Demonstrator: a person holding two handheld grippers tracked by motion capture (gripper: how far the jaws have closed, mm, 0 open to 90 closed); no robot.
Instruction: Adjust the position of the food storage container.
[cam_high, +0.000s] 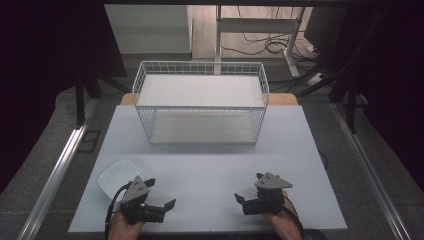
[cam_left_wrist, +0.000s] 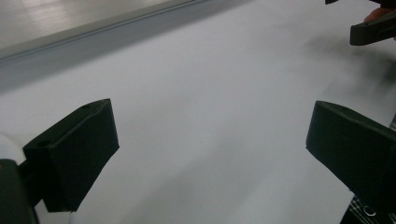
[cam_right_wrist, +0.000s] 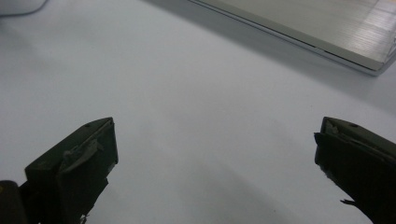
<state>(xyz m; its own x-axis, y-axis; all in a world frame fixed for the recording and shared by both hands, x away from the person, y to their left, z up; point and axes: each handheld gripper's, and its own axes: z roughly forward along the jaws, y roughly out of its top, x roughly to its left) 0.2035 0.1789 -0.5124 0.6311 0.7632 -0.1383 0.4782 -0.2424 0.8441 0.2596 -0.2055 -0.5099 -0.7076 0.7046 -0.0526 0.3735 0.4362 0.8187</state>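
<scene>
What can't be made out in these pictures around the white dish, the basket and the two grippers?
- White dish: high view, its near corner is covered by the left gripper; whether it holds anything is too small to tell.
- Wire basket: high view, its mesh blurs the lower shelf.
- Right gripper: in the high view the hand is cut off by the bottom edge.
- Fingers: in the left gripper view the frame edges crop them.

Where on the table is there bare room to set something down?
Bare patches: the wide strip between the wire basket and the two tongs, and the gap between the left tongs and right tongs. Tightest at the near left, where the white dish lies beside the left tongs.
</scene>
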